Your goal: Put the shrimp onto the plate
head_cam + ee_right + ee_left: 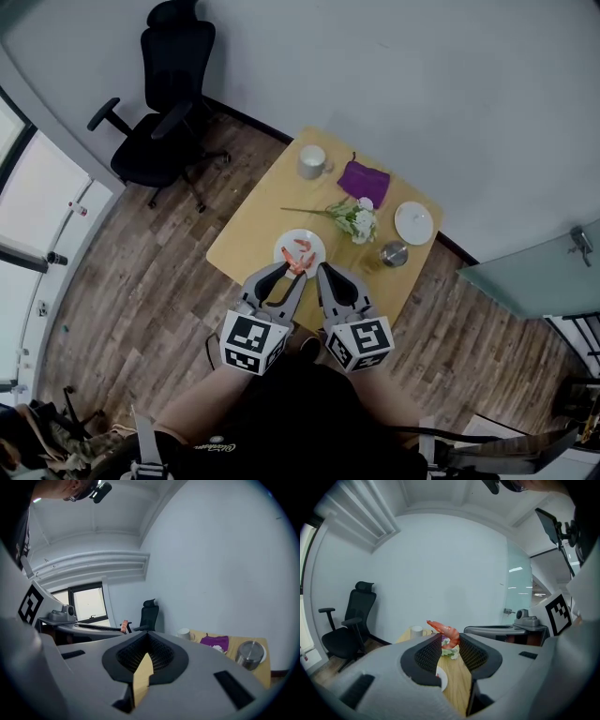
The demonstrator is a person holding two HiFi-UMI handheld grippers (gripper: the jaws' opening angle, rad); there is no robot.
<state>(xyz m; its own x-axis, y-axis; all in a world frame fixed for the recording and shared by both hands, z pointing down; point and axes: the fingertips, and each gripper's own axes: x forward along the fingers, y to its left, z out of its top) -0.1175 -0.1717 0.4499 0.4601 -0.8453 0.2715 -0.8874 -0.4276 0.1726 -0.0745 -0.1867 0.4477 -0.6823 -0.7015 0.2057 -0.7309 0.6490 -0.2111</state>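
The wooden table is holding a mug at its far corner, a purple cloth beside it, flowers in the middle, a small dish at the right corner, and a plate near the front edge.

**Grey and black hardware, dark clothing**

The left hand-held gripper and the right hand-held gripper are moulded in light grey. Their curved jaws are lined with black mesh-textured pads. Each is backed by a white marker cube printed with black square patterns (one per visible face). Short black slots are set into the grey shells. A black top is worn, and its pale lettering is too small to read.
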